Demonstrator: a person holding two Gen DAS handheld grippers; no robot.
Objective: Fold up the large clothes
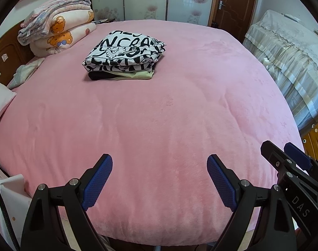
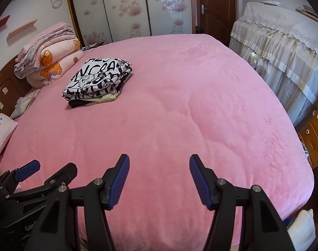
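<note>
Stack [image 1: 125, 56] of folded clothes sits on the pink bed [image 1: 169, 125], upper left of centre in the left wrist frame, upper left in the right wrist frame [image 2: 98, 79]. Top piece is a black-and-white lettered garment [image 1: 127, 48], already folded into a rough square. Under it a pale yellow layer [image 1: 138, 74] and a black layer [image 1: 98, 75] show at the near edge. No unfolded garment visible anywhere on the bed

Left claw [image 1: 160, 184] spread wide, nothing between the pads, hovering over the near bed edge. Right claw [image 2: 159, 182] also spread, narrower than the left, empty too. Both well apart from the stack. Each claw shows at the other frame's lower corner, so they sit side by side

Handling read, judgement only:
- soft, light fabric, no stiffness; folds will sag and slide if lifted by one point
- top layer looks loose at the right side, edges bunched, likely to open up when moved
- plush bed cover looks grippy, so dragging the stack would shear the layers
- best hold: pinch through all layers at two opposite edges, near-left corner and right folded edge, one claw each, lift level
- pinching only the top piece peels it off the pile

Folded quilts [image 1: 58, 25] at upper left are clear of the work
</note>
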